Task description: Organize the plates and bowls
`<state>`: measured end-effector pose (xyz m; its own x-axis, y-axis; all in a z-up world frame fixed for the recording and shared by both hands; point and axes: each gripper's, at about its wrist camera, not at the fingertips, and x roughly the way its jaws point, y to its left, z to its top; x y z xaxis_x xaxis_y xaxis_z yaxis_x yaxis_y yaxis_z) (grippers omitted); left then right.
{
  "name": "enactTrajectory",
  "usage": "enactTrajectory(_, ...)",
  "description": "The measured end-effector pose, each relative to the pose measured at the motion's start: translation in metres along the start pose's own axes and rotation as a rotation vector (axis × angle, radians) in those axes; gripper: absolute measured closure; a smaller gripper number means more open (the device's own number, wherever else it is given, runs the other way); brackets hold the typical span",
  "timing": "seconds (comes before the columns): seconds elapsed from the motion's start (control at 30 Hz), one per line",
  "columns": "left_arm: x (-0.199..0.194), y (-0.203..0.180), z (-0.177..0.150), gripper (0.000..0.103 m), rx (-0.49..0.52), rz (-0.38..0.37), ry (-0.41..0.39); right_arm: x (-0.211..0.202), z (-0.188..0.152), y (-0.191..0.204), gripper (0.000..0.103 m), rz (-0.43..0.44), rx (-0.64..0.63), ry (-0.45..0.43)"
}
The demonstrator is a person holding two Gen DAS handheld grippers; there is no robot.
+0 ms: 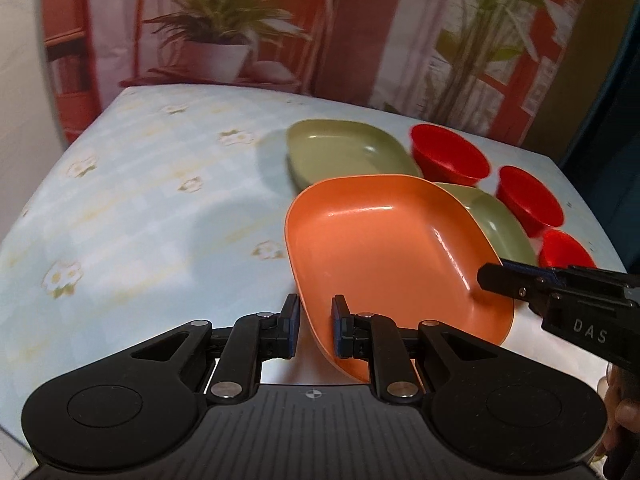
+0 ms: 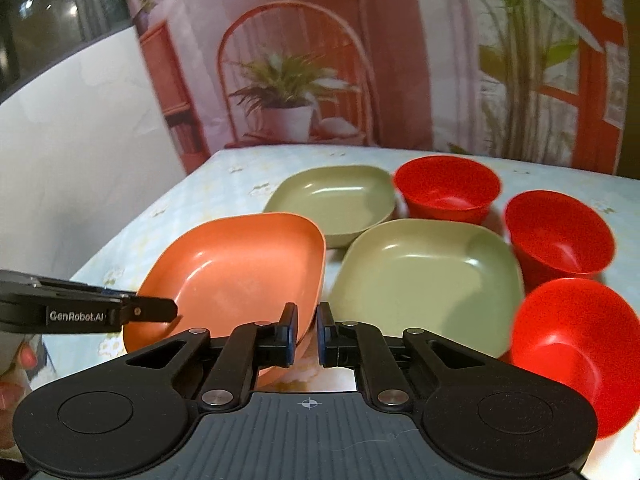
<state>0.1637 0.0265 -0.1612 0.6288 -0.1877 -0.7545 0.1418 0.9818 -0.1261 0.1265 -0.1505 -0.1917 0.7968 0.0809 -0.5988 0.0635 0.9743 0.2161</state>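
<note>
An orange squarish plate (image 1: 384, 248) is tilted and held a little above the flowered table (image 1: 140, 200). My left gripper (image 1: 315, 326) is shut on its near left rim. My right gripper (image 1: 492, 280) comes in from the right and is clamped on the opposite rim. In the right wrist view the orange plate (image 2: 240, 268) has its corner pinched in my right gripper (image 2: 307, 334), and the left gripper (image 2: 160, 312) bites its left edge. Two green plates (image 2: 336, 200) (image 2: 428, 276) lie flat on the table, and three red bowls (image 2: 446, 188) (image 2: 560, 236) (image 2: 572, 344) stand in a row to their right.
The table's left half (image 1: 120, 240) shows only the flowered cloth. A printed backdrop (image 2: 288, 92) of a plant and shelves hangs behind the table's far edge. A white wall (image 2: 80, 140) stands to the left. A person's fingers (image 2: 24, 360) grip the left tool.
</note>
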Motion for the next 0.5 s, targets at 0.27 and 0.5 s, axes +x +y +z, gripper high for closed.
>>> enactTrajectory(0.27, 0.013, -0.023, 0.025, 0.086, 0.052, -0.045, 0.001, -0.013, 0.004, -0.026, 0.093, -0.042, 0.066, -0.042)
enactTrajectory(0.5, 0.03, -0.043, 0.037, 0.086, 0.092, -0.07, 0.023, -0.016, 0.001, -0.049, 0.093, -0.074, 0.122, -0.051)
